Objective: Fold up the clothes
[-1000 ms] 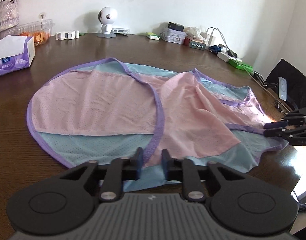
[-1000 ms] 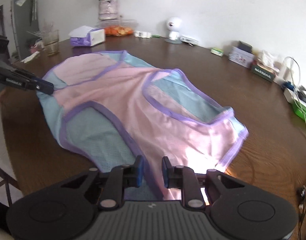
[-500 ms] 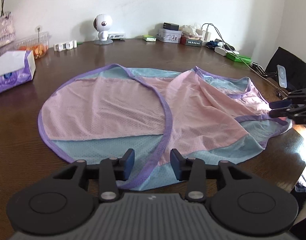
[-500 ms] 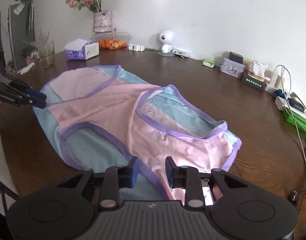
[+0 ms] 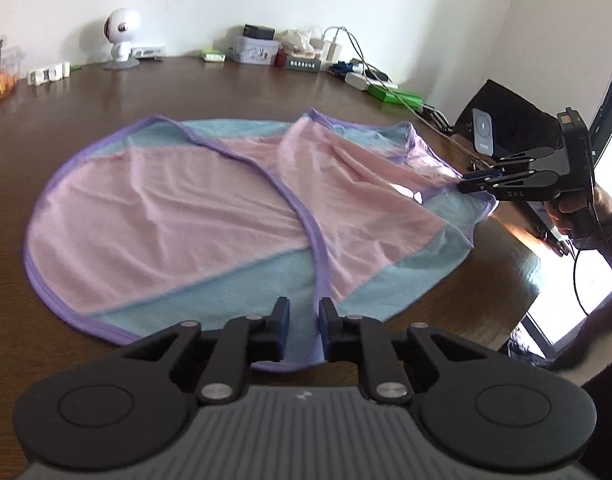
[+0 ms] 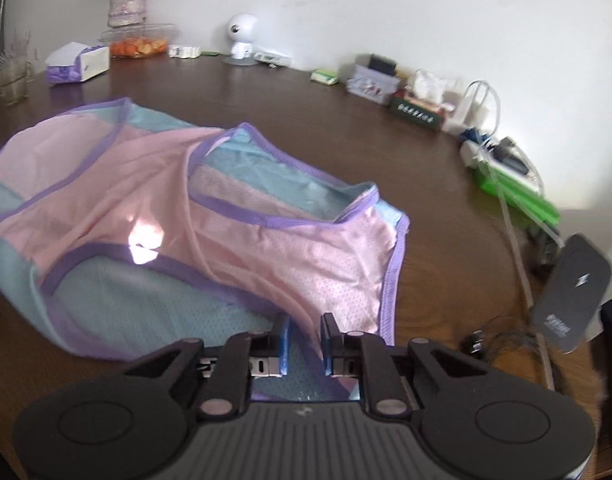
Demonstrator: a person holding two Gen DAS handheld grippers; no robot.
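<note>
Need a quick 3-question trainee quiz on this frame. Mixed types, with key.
1. True or false: the garment hangs in the air, clear of the table.
2. What colour is the garment's trim? A purple, B red, C black.
3. Fill in: the ____ claw shows in the other claw's wrist view, at the garment's edge.

Key: 1 false, it lies spread on the table. 2 A. 3 right.
</note>
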